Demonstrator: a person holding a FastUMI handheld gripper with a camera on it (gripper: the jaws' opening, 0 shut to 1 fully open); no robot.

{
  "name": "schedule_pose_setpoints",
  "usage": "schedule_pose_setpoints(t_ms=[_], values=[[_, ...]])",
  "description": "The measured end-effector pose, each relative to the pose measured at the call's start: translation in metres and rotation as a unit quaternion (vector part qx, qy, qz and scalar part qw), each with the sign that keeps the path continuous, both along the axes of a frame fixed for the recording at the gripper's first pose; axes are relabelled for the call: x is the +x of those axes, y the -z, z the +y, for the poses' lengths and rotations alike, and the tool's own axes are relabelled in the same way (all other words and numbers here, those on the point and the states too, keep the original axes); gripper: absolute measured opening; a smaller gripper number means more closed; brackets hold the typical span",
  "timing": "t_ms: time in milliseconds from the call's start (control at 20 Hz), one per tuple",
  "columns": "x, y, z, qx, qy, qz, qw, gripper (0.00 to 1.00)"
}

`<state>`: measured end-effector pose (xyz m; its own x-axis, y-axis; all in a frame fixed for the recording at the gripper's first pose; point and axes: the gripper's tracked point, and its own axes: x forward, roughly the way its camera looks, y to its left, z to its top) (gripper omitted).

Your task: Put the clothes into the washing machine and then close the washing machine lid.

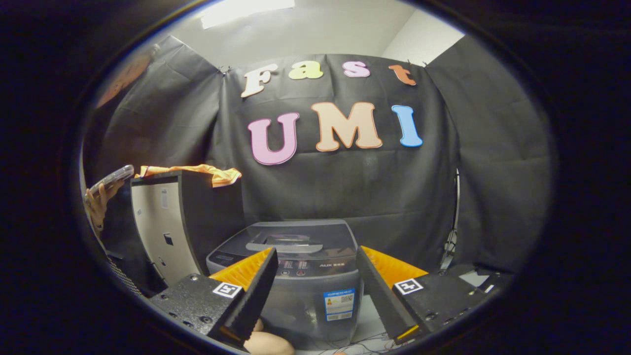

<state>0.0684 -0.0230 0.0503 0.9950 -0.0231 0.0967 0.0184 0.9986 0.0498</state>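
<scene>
- The gripper was wide open and held nothing; its two fingers stood well apart with only air between them.
- The washing machine sat straight ahead, just beyond the fingertips and framed between them. Its lid appeared to lie flat and closed over the top.
- The clothes, an orange garment, lay draped along the top of a dark cabinet to the left of the machine and higher than it, well apart from the fingers.
- The garment's long axis ran left to right along the cabinet's top edge, with one end hanging over the right corner, the end nearest the machine.
- Judged from this, the garment lay up and to the left of the gripper, so the coming reach would have to swing left and rise; that overhanging right end looked the easiest place to pinch.
- The lid would seemingly need opening before anything could go in.
- A person's hand held a phone at the far left, beside the cabinet.
</scene>
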Motion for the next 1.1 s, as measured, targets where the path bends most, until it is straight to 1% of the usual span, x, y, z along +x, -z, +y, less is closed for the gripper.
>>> schedule_pose_setpoints(t_ms=[200, 500, 600, 750, 950, 1100], values=[[-0.016, 0.013, -0.001, 0.005, 0.004, 0.008, 1.000, 0.97], [-0.029, 0.029, 0.007, -0.002, -0.004, 0.019, 1.000, 0.96], [-0.040, 0.037, 0.009, 0.001, -0.005, 0.027, 1.000, 0.96], [-0.051, 0.034, 0.013, 0.008, -0.003, 0.022, 1.000, 0.96], [-0.051, 0.030, 0.014, 0.015, 0.001, 0.018, 1.000, 0.96], [-0.051, 0.037, 0.017, 0.001, -0.002, 0.030, 1.000, 0.96]])
